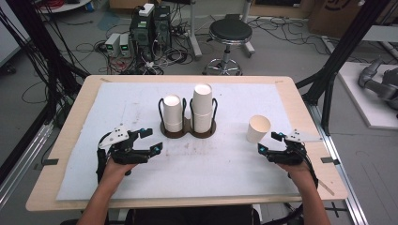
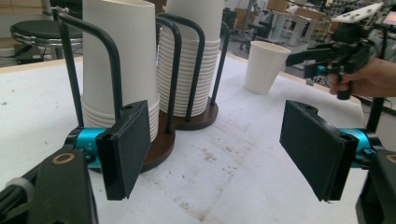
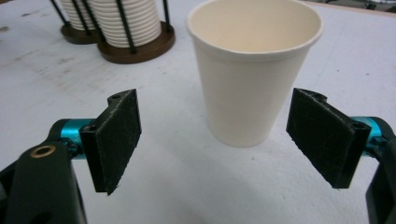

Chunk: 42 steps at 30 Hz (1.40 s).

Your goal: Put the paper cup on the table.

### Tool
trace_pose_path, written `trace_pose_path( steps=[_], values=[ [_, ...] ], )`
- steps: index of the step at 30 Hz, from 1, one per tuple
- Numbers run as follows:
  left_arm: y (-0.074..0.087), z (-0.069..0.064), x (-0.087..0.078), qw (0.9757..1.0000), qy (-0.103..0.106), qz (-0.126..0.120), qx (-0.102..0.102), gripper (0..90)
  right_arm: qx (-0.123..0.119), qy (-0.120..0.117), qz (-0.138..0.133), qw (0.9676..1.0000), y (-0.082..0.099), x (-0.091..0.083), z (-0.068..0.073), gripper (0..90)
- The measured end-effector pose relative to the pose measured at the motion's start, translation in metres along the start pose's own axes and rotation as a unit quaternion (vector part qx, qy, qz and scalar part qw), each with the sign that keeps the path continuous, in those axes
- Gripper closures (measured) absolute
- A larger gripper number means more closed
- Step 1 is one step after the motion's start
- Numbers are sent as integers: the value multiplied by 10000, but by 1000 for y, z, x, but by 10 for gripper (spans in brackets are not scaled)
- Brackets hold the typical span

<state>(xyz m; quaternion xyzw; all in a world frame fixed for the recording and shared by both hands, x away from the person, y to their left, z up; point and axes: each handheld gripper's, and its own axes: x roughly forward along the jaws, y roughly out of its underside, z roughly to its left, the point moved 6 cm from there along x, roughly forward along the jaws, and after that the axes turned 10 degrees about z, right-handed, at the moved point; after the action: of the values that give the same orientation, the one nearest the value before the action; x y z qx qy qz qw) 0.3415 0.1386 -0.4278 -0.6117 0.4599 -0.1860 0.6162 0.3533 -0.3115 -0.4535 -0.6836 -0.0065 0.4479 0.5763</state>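
the table (image 1: 70, 117) carries a mat (image 1: 141, 168) over most of its top. the cup holder (image 1: 187, 130) stands on the mat at the middle, toward the far edge. its left compartment holds the shorter cup stack (image 1: 172, 112); its right compartment holds the taller cup stack (image 1: 202, 107). the single cup (image 1: 258, 128) stands upright on the mat, right of the holder and apart from it. the left gripper (image 1: 149, 140) lies near the front left of the holder. the right gripper (image 1: 269, 142) lies just before the single cup, not touching it. a stool (image 1: 230, 33) stands on the floor behind the table.
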Motion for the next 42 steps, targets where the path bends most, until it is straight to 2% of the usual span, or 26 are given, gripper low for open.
trace_pose_path(
  steps=[6,9,11,21,27,33,42],
  values=[
    [-2,0,2,10000,-10,-31,3,247,-15,-12,-296,9996,0,-21,11,185],
    [-4,0,4,10000,-25,-66,-6,247,5,-90,-558,9984,-3,-27,14,186],
    [-4,1,5,10000,-31,-51,10,247,-48,-96,-623,9980,-6,-29,16,186],
    [-2,2,4,9999,-87,-54,-1,247,-103,-59,-755,9971,-13,-27,20,186],
    [-3,-5,0,9999,-116,-113,33,247,-175,14,-788,9967,-15,-28,26,187],
    [-3,-7,-5,9998,-123,-152,57,247,-114,52,-906,9958,-18,-30,31,187],
    [-3,-5,-4,9998,-119,-152,29,247,-102,72,-827,9965,-15,-28,29,187]
  ],
)
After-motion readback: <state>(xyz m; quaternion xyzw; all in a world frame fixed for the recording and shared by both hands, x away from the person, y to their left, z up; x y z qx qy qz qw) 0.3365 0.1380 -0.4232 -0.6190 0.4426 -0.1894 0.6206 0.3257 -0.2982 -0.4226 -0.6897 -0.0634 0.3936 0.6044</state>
